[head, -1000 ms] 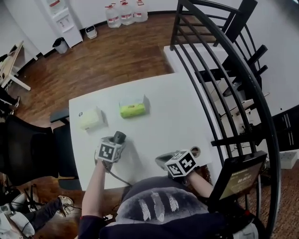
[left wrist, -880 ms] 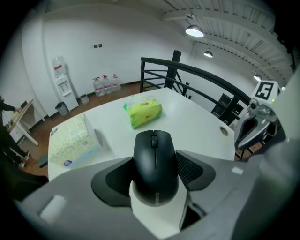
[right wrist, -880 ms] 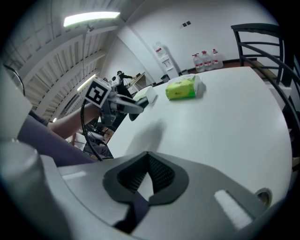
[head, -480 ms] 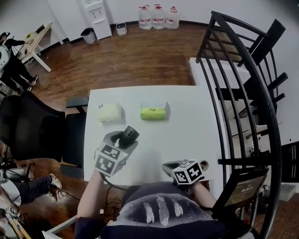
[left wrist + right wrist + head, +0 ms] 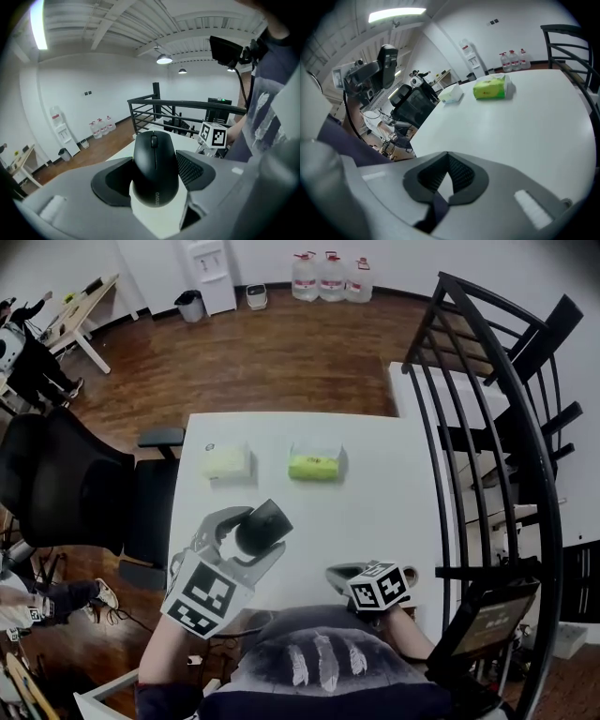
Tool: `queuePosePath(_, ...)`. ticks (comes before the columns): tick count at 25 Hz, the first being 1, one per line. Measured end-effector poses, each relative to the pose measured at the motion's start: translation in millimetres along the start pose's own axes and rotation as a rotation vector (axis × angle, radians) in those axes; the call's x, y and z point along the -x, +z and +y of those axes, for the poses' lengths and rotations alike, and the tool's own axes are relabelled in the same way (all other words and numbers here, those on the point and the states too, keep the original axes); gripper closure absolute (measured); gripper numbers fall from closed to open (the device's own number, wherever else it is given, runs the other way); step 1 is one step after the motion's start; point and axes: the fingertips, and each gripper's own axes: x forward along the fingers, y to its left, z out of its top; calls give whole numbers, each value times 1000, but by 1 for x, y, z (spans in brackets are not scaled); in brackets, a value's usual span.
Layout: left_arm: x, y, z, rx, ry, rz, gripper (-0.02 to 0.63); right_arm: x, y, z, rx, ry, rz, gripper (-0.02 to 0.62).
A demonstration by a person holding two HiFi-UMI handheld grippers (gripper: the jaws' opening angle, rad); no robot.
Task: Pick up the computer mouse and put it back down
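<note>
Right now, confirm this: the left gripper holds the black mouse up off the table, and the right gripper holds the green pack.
No. The right gripper holds nothing; the right gripper view shows the green pack lying on the table. The left gripper does hold the black mouse up off it.

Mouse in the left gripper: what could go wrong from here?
1. The mouse is smooth and rounded, pinched only at its sides by the left gripper well above the table; it might slip and drop.
2. Set down carelessly, it could land near the table's edge or bump the green pack.
</note>
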Motion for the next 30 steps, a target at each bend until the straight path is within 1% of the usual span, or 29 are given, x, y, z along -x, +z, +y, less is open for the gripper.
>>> queuePosePath(2,8,9,-8,-37,-9,-17,301,-1,-1,2,0,2,-1,592)
queuePosePath(5,17,16,-19,-66,-22,-41,301,-1,-2,1,-2,1,-1,592)
queuePosePath(10,30,38,-27,-124,-13,-77,301,0,-1,-1,-1,2,-2,592)
queuePosePath(13,35,44,-29,-151,-17,-90,301,0,3,-2,2,2,-1,592)
queuePosePath(24,49,55,-35,-194,-35,-132,301,1,7,4,14,8,12,592)
queuePosePath(28,53,51,-33,-209,-29,-131,300,-2,13,7,31,8,15,592)
queuePosePath(30,56,57,-28,-194,-11,-156,299,-1,17,6,36,8,17,592)
